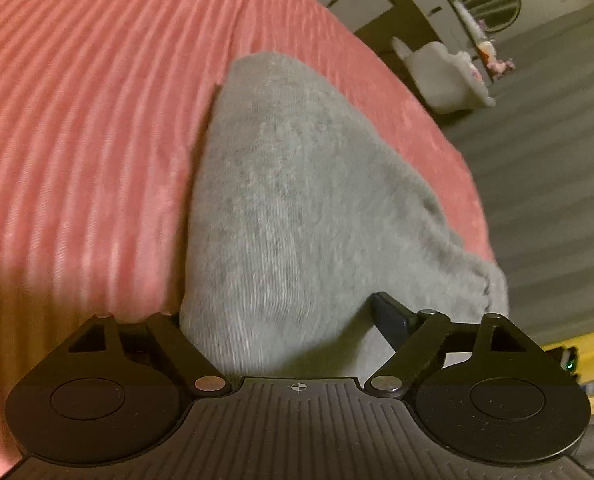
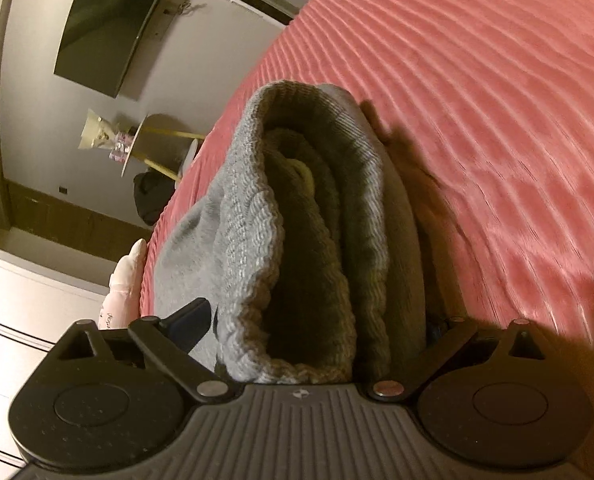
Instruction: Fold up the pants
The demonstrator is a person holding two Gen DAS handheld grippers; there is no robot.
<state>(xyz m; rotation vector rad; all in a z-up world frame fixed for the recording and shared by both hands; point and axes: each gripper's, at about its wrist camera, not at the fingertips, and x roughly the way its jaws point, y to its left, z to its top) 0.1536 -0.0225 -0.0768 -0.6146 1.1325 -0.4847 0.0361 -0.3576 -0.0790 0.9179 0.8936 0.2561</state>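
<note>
Grey pants (image 1: pixel 297 200) lie folded into a thick bundle on a pink ribbed bedspread (image 1: pixel 77 120), close to the bed edge w/ grey striped carpet (image 1: pixel 545 184) beyond it on the right. Left gripper (image 1: pixel 281 316) sits right at the near end of the bundle: fabric fills the gap btwn its fingers, the right-hand finger (image 1: pixel 389 320) shows as a dark pad w/ cloth bulging over and past it, the other finger is hidden under the fabric. Frame is blurred, so whether the pads actually press the cloth can't be told – jaws stand wide either way. Right gripper (image 2: pixel 321 320) faces the other end, where the ribbed waistband (image 2: pixel 257 240) curls open and stacked layers show, plus a pale drawstring (image 2: pixel 303 170) inside. Its left-hand finger (image 2: pixel 193 320) lies against the outside of the bundle; the opposite finger is mostly buried behind the folds near the bedspread (image 2: pixel 497 120). Jaws wide here too, straddling the whole stack; grip vs. loose contact unclear. Backgrnd: dark wall TV (image 2: pixel 105 28), small round side table (image 2: pixel 157 140), white stuffed toy (image 1: pixel 445 76) on the floor.
</note>
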